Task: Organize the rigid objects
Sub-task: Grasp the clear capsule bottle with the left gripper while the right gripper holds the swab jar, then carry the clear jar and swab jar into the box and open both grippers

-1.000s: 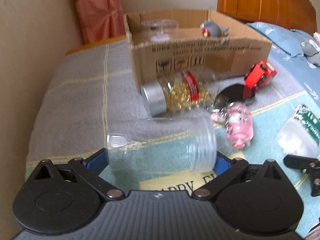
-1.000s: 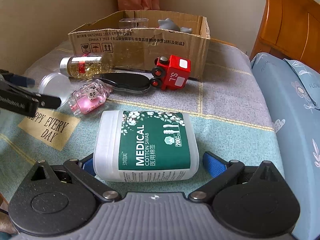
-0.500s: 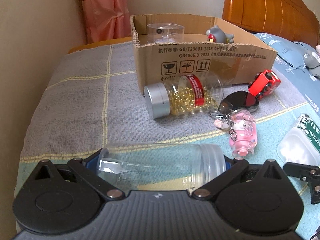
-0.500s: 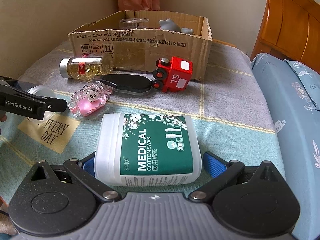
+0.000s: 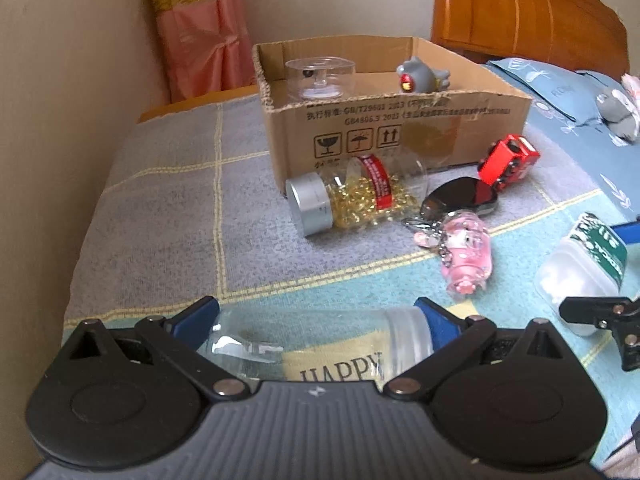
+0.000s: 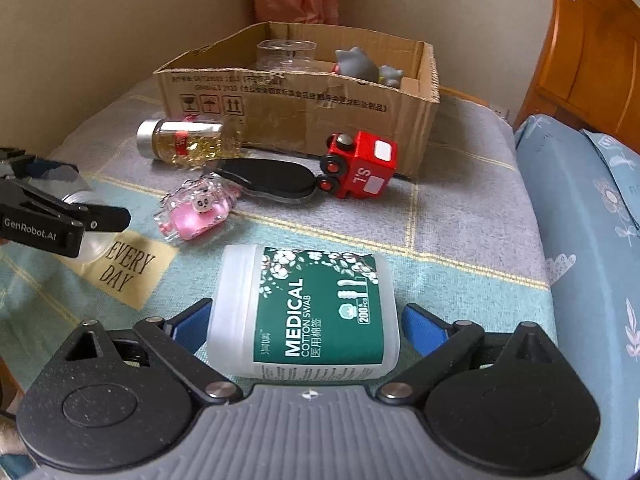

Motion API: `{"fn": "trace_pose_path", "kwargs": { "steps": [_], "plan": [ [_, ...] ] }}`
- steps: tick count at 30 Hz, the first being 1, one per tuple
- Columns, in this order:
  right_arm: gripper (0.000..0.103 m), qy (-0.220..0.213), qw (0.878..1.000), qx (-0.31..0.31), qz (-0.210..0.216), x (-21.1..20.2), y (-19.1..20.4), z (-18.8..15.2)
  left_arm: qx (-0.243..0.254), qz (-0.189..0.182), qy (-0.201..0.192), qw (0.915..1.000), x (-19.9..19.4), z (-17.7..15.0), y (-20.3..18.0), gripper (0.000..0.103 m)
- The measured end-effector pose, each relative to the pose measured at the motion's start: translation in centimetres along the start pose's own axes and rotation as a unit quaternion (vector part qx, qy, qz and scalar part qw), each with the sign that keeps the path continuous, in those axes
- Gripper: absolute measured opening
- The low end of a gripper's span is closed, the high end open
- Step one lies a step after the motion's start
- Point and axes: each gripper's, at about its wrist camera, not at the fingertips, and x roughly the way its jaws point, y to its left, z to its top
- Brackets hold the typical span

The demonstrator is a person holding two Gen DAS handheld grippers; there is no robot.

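Straddling clear jar [image 5: 320,336], left tool [image 5: 316,316] spread, right tool [image 6: 306,320] spread around swab tub [image 6: 308,312].

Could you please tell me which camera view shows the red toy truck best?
The right wrist view: the red toy truck lies close, unobstructed, wheels and side lettering readable, in front of the cardboard box. The left wrist view shows it smaller, farther away and blurred.

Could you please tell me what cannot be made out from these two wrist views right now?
- Floor of the cardboard box: hidden by its front wall, both views.
- Whether the left claw grips the clear bottle: its body covers the bottle's near side.
- Cotton swab jar fine print: too small, right wrist view.
- Box lettering: blurred.
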Motion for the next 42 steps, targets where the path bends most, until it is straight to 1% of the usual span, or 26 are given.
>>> {"fn": "trace_pose_path", "kwargs": {
  "steps": [2,4,7,15,19,22,27,30,34,37,42],
  "plan": [
    [0.097,0.003,1.000,-0.013,-0.001,-0.1,0.3,0.0,0.005,0.001,0.003,1.0000,-0.2,0.0,0.0,0.101],
    [0.090,0.010,1.000,-0.023,-0.002,0.0,0.4,0.1,0.006,-0.006,0.009,0.9999,-0.3,0.0,0.1,0.100],
    [0.089,0.015,0.999,-0.034,-0.004,0.1,0.6,0.2,0.008,-0.012,0.015,0.9998,-0.6,-0.1,0.2,0.100],
    [0.089,0.023,0.999,-0.041,0.000,0.4,0.7,0.5,0.028,-0.009,0.018,0.9994,-1.2,0.0,0.2,0.099],
    [0.088,0.028,0.999,-0.046,0.002,0.3,0.7,0.6,0.035,-0.026,0.032,0.9985,-1.0,0.1,0.1,0.092],
    [0.088,0.033,0.998,-0.048,0.008,0.3,0.5,0.7,0.035,-0.029,0.039,0.9982,-0.9,0.2,0.1,0.092],
    [0.087,0.031,0.998,-0.052,0.013,-0.1,0.4,1.0,0.034,-0.048,0.041,0.9974,-1.5,0.8,0.3,0.092],
    [0.087,0.030,0.998,-0.051,0.023,-0.5,0.1,1.3,0.047,-0.048,0.031,0.9972,-2.2,1.8,0.2,0.092],
    [0.087,0.022,0.997,-0.060,0.037,-1.7,-0.3,2.1,0.060,-0.052,0.005,0.9968,-3.6,4.0,0.1,0.092],
    [0.087,0.013,0.997,-0.070,0.040,-2.5,-0.6,3.1,0.067,-0.058,-0.014,0.9959,-4.3,6.3,-0.1,0.092],
    [0.087,-0.015,0.995,-0.084,0.047,-3.9,-1.4,5.5,0.085,-0.067,-0.046,0.9930,-4.5,10.3,-0.9,0.092]
  ]
}}
